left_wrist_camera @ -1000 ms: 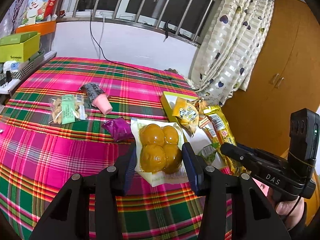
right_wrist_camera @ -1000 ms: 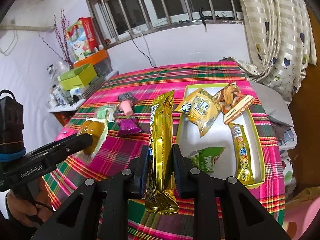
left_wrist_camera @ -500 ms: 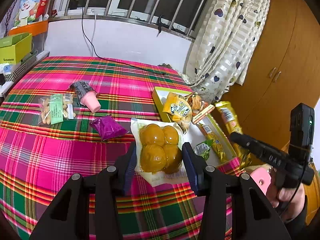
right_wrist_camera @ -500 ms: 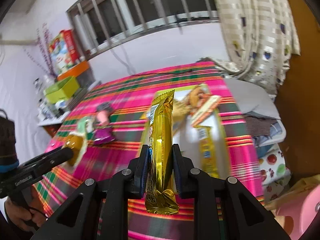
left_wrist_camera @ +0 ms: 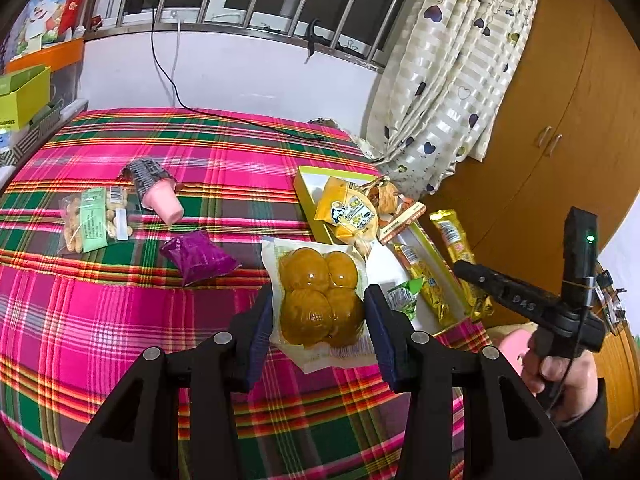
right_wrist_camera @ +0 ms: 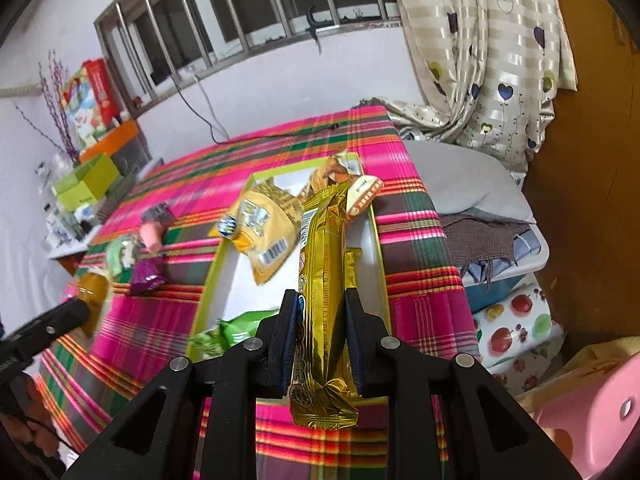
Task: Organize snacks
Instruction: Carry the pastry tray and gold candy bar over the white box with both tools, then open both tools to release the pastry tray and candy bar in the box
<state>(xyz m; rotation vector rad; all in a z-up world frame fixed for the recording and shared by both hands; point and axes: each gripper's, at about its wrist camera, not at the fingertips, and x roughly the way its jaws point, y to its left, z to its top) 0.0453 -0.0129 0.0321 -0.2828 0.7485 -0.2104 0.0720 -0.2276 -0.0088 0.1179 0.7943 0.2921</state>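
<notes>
My left gripper (left_wrist_camera: 318,300) is shut on a clear pack of yellow-brown buns (left_wrist_camera: 318,294) and holds it above the plaid table near the yellow-green tray (left_wrist_camera: 306,184). My right gripper (right_wrist_camera: 320,300) is shut on a long gold snack bar (right_wrist_camera: 322,280), held upright over the tray's (right_wrist_camera: 208,280) near right part. In the left wrist view the right gripper (left_wrist_camera: 468,270) and the gold bar (left_wrist_camera: 458,256) sit at the tray's right edge. The tray holds a yellow packet (right_wrist_camera: 260,224), a green packet (right_wrist_camera: 236,328), another gold bar (left_wrist_camera: 420,284) and a biscuit pack (left_wrist_camera: 400,222).
On the plaid cloth (left_wrist_camera: 120,320) lie a purple packet (left_wrist_camera: 196,256), a pink cup snack (left_wrist_camera: 156,192) and a bag with a green label (left_wrist_camera: 94,220). A pink stool (right_wrist_camera: 592,408) and storage bins (right_wrist_camera: 512,320) stand right of the table. Boxes (right_wrist_camera: 86,180) sit far left.
My right gripper has carried the gold bar rightward to the tray's right side. The left gripper with the bun pack has shifted a little toward the tray.
</notes>
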